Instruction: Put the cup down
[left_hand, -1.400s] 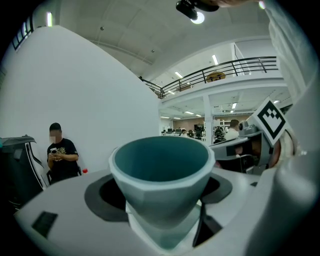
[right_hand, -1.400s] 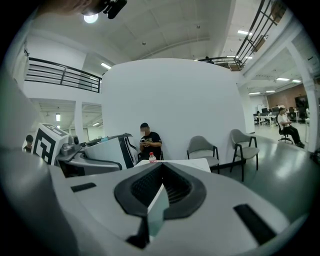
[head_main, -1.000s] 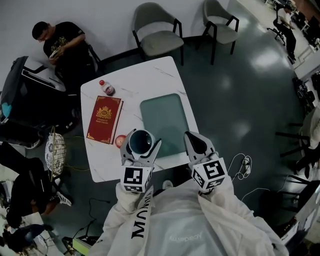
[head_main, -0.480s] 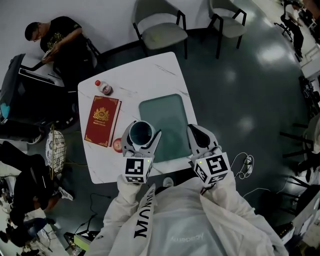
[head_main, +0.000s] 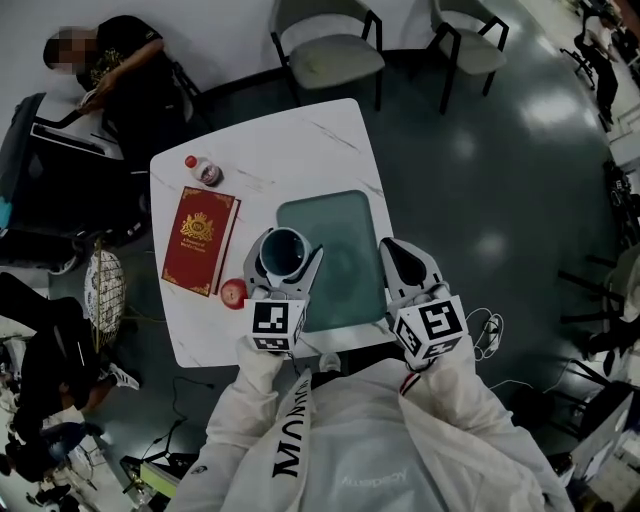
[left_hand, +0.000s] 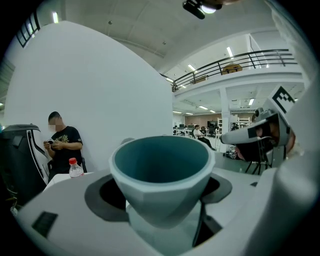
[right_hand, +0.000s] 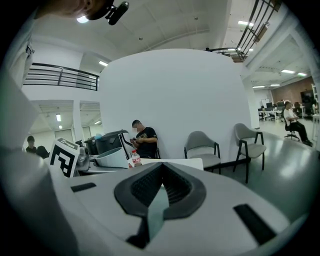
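A teal faceted cup (head_main: 284, 251) (left_hand: 161, 175) stands upright between the jaws of my left gripper (head_main: 285, 258), which is shut on it. In the head view the cup hangs over the left edge of a teal mat (head_main: 335, 255) on the white table (head_main: 280, 160). The left gripper view looks into the cup's dark teal hollow. My right gripper (head_main: 404, 268) (right_hand: 161, 187) is shut with nothing in it, over the table's right front edge beside the mat.
A red book (head_main: 201, 239), a red apple (head_main: 233, 293) and a small bottle with a red cap (head_main: 204, 172) lie on the table's left half. A seated person (head_main: 110, 75) is at far left. Two grey chairs (head_main: 328, 52) stand beyond the table.
Both grippers and the cup shifted slightly forward over the table; the cup now sits nearer the mat's left edge. Both grips are unchanged.
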